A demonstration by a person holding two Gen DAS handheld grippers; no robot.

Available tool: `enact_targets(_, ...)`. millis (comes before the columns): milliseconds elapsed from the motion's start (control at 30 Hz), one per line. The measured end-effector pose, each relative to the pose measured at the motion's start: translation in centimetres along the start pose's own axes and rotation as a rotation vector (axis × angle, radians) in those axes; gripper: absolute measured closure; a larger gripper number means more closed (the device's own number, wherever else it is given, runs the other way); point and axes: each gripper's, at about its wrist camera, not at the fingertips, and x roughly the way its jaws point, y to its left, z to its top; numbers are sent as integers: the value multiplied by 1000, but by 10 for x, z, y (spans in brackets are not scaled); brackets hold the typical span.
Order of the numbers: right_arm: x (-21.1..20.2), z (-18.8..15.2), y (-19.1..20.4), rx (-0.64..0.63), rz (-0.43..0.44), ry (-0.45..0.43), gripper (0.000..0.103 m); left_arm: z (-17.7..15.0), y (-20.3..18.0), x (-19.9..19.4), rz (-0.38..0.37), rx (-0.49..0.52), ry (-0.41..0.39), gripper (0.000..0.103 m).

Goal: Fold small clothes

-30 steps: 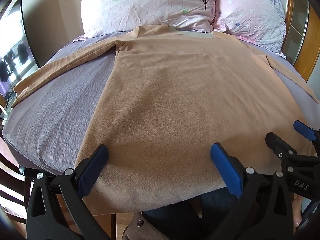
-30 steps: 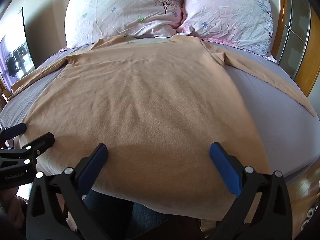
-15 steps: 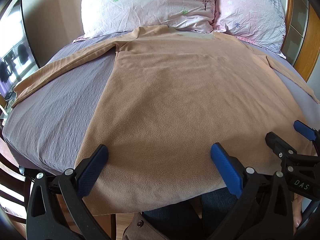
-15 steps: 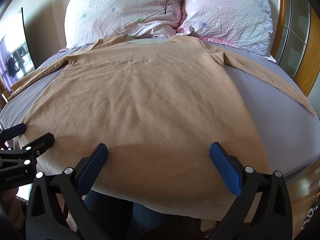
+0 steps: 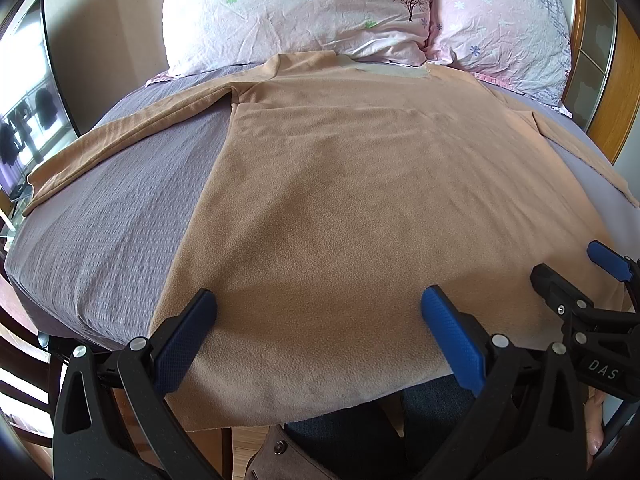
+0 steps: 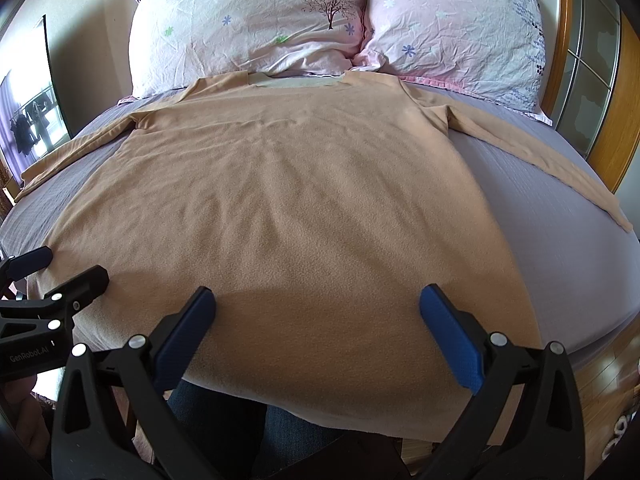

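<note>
A tan long-sleeved shirt (image 5: 360,184) lies flat on the bed, collar toward the pillows, both sleeves spread sideways; it also fills the right wrist view (image 6: 288,200). Its hem hangs over the near bed edge. My left gripper (image 5: 318,316) is open and empty above the hem's left part. My right gripper (image 6: 318,314) is open and empty above the hem's right part. Each gripper shows at the edge of the other's view: the right one (image 5: 576,276) and the left one (image 6: 60,272).
Two pink floral pillows (image 5: 304,8) (image 6: 452,28) lean at the head of the bed. The grey-purple sheet (image 5: 104,216) (image 6: 560,240) lies bare beside the shirt. A wooden frame (image 6: 624,92) stands at the right, a mirror (image 5: 24,112) at the left.
</note>
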Motion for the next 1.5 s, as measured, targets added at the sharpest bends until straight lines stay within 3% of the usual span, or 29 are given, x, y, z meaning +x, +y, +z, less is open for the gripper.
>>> enact_targets(1500, -5, -2, -2, 3, -5, -9, 2, 0, 0, 0, 1, 1, -4, 1)
